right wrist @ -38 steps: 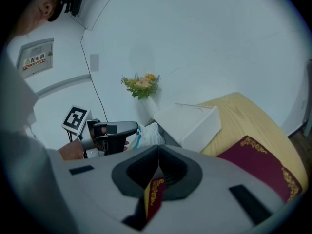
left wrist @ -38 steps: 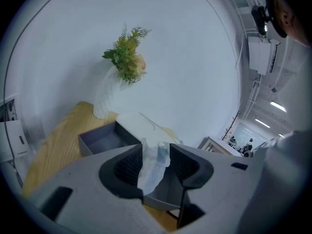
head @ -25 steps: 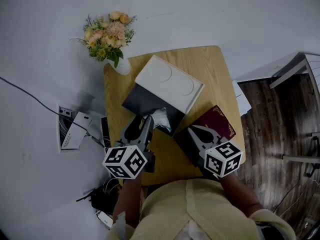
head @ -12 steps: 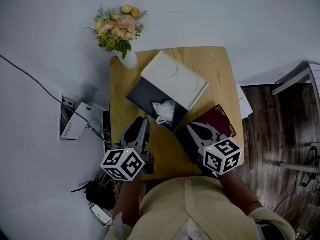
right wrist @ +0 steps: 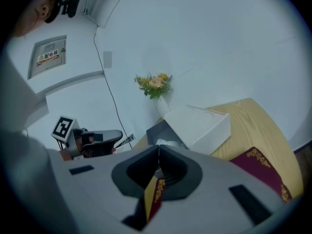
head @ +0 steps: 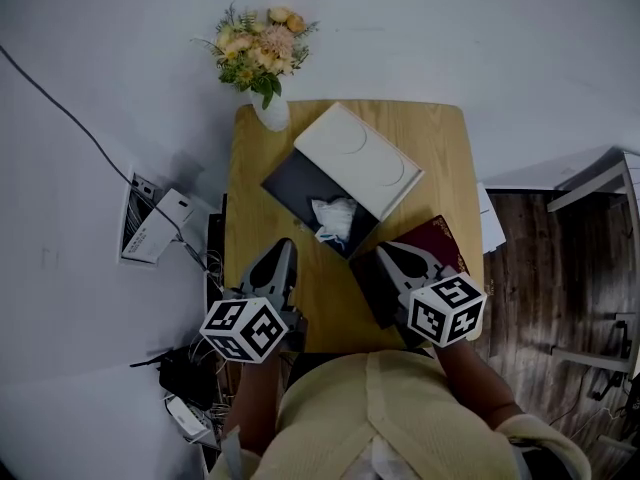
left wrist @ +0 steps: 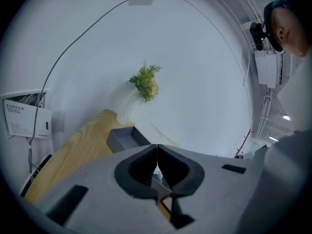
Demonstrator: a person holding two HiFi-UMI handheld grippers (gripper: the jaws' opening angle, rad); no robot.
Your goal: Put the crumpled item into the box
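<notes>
The left tool has drawn back from the crumpled item in the box, its jaws closing empty.

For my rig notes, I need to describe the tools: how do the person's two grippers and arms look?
The left gripper and right gripper have light grey bodies with dark curved linings at the jaws. Each carries a white cube with black square markers. The person wears a pale yellow top; the forearms are bare. The left gripper's jaws have just closed, with nothing between them.

Dark grey box, white lid; white crumpled item; maroon, gold-trimmed booklet; tan table.
</notes>
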